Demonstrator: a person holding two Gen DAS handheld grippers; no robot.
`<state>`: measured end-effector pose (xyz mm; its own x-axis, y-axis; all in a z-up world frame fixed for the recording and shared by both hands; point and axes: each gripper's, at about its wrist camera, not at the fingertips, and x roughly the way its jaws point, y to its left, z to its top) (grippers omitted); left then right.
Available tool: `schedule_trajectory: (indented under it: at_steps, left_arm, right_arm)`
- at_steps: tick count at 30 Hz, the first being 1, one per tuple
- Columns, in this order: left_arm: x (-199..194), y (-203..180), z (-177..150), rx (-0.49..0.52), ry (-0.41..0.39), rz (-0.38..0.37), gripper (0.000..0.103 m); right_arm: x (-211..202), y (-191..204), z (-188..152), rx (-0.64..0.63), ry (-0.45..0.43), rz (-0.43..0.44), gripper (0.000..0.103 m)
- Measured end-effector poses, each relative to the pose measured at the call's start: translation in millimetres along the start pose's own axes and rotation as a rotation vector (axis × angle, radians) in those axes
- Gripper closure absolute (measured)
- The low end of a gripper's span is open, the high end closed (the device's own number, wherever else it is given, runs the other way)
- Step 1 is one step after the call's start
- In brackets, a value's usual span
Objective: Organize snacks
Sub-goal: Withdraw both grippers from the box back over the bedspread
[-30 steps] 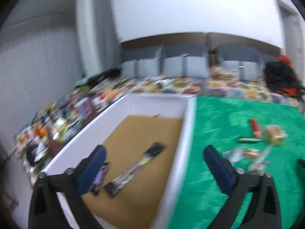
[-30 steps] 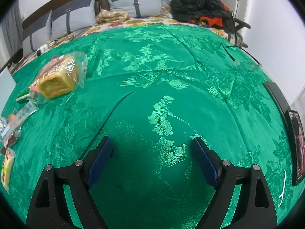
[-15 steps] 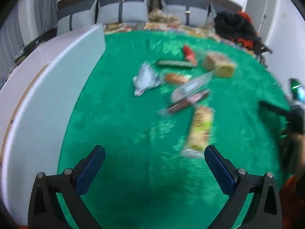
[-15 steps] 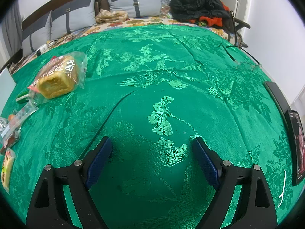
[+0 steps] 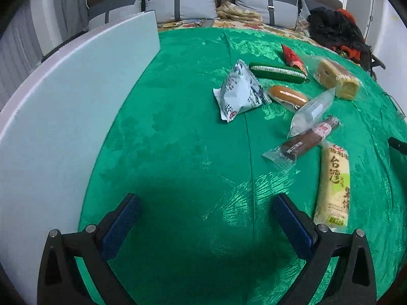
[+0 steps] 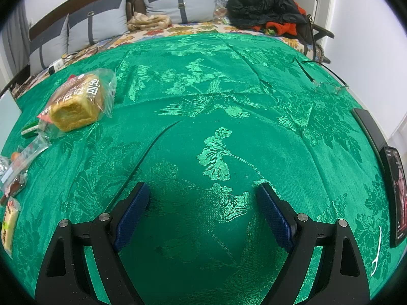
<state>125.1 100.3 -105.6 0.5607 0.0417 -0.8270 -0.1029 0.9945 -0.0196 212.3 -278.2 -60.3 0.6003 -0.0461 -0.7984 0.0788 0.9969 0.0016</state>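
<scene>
Several wrapped snacks lie on the green cloth in the left wrist view: a white pouch point(image 5: 239, 91), a green stick pack point(image 5: 277, 72), a red pack point(image 5: 292, 56), a small sausage bun point(image 5: 287, 95), a bread loaf point(image 5: 338, 78), a clear wrapper point(image 5: 313, 109), a brown bar point(image 5: 305, 141) and a long yellow cake bar point(image 5: 334, 185). My left gripper point(image 5: 206, 216) is open over bare cloth, the yellow bar just right of its right finger. A white box wall point(image 5: 76, 96) stands to its left. My right gripper point(image 6: 202, 204) is open over bare cloth; the bread loaf point(image 6: 76, 101) lies far to its left.
A phone point(image 6: 395, 193) and a dark flat device point(image 6: 370, 129) lie at the cloth's right edge, with glasses point(image 6: 328, 85) further back. Grey cushions point(image 5: 183, 2) and a black-and-orange clothes heap point(image 6: 264, 7) sit beyond the cloth. A white pick point(image 6: 377, 251) lies near the phone.
My left gripper has swung right, away from the white box's inside, and now faces the snacks on the green cloth. The right gripper has stayed still.
</scene>
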Motion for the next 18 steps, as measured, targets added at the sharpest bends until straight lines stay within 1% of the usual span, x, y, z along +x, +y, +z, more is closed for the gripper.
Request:
schedule_trajectory:
  at_steps: [5, 18]
  left_arm:
    - [2.3, 5.8, 0.0, -0.015, -0.027, 0.006, 0.000]
    - [2.0, 4.8, -0.9, -0.014, -0.029, 0.008, 0.000]
  right_arm:
    - [-0.5, 0.5, -0.1, 0.000, 0.000, -0.001, 0.014]
    - [-0.5, 0.4, -0.1, 0.000, 0.001, -0.001, 0.014]
